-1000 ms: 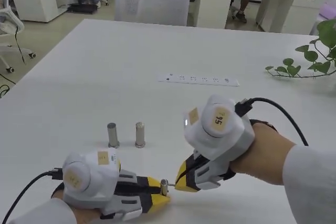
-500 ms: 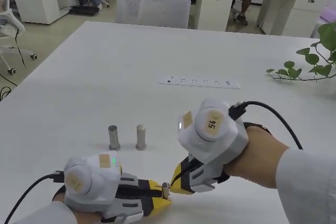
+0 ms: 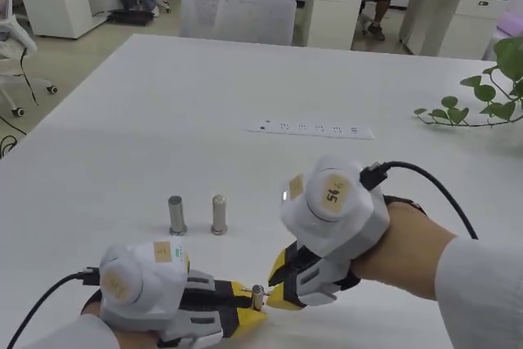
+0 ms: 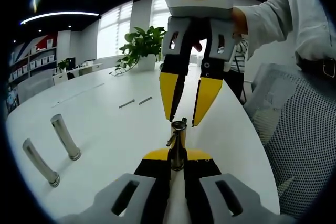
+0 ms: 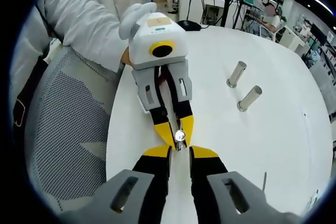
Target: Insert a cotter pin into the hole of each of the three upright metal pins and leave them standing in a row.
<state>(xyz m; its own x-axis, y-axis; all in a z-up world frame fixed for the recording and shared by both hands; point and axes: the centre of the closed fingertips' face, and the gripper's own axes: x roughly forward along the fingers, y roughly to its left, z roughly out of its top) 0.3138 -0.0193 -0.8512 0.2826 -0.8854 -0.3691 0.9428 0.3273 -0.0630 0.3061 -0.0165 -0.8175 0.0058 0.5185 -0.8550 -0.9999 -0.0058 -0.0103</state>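
The white desk point(image 3: 163, 104) carries a potted plant point(image 3: 490, 79) at its far right edge and a flat power strip point(image 3: 310, 127) in the middle. Near the front edge, the left claw point(image 3: 253, 306) is clenched on one metal pin point(image 4: 178, 148) and holds it upright between its yellow tips. The right claw point(image 4: 182, 121) faces it tip to tip. Its jaws are released and stand apart on either side of the pin's top, with nothing clamped between them. A thin cotter pin point(image 4: 171, 140) sticks out of that pin's side just under the top. Two more metal pins point(image 3: 176, 215) point(image 3: 219, 214) stand upright side by side on the desk, apart from the claws. In the left gripper view, two loose cotter pins point(image 4: 126, 104) point(image 4: 145, 100) lie farther out on the desk.
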